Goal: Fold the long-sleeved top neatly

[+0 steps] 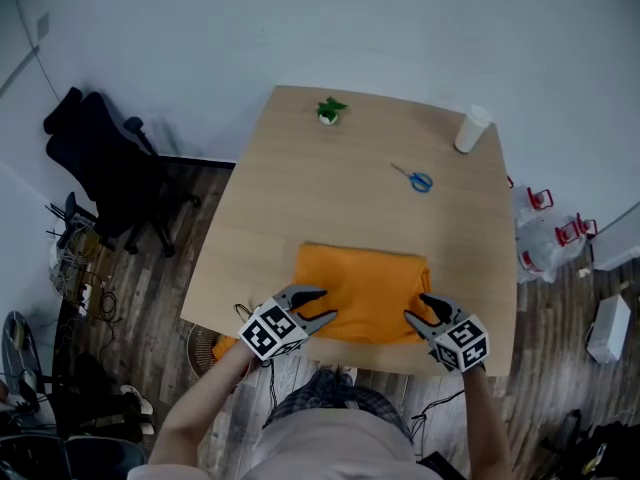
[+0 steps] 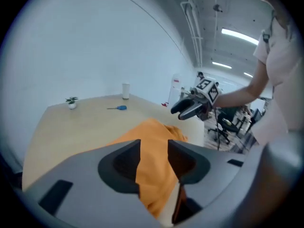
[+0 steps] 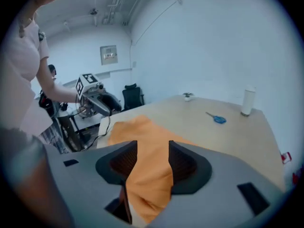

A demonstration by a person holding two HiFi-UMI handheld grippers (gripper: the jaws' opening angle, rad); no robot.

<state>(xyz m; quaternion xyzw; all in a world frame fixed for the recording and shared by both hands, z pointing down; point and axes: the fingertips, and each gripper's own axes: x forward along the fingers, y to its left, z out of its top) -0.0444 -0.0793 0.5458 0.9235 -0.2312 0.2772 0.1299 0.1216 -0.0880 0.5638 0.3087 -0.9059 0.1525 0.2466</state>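
Long-sleeved top, orange fabric (image 1: pixel 365 286): lies folded into a rough rectangle on the light wooden table (image 1: pixel 300 178). It sits at the middle of the near edge, in front of the person. The top surface is slightly rumpled, and the right end bunches up a little. A scrap of orange cloth also shows below the near table edge at the left.

Left gripper (image 1: pixel 326 303): at the left near corner of the folded top. Its jaws stand apart. In the left gripper view orange cloth shows through the gap, and the pads do not press on it.

Right gripper (image 1: pixel 419 309): at the right near corner of the top. Its jaws also stand apart. Orange cloth fills the gap in the right gripper view and is not clamped. Each gripper appears in the other's view, across the top.

Other items on the table, all well apart from the top:
- blue-handled scissors (image 1: pixel 413 178), right of centre
- white paper cup (image 1: pixel 472 128), upright at the far right corner
- small green plant in a white pot (image 1: pixel 330 111), at the far edge

Black office chair (image 1: pixel 110 163): on the wood floor left of the table.
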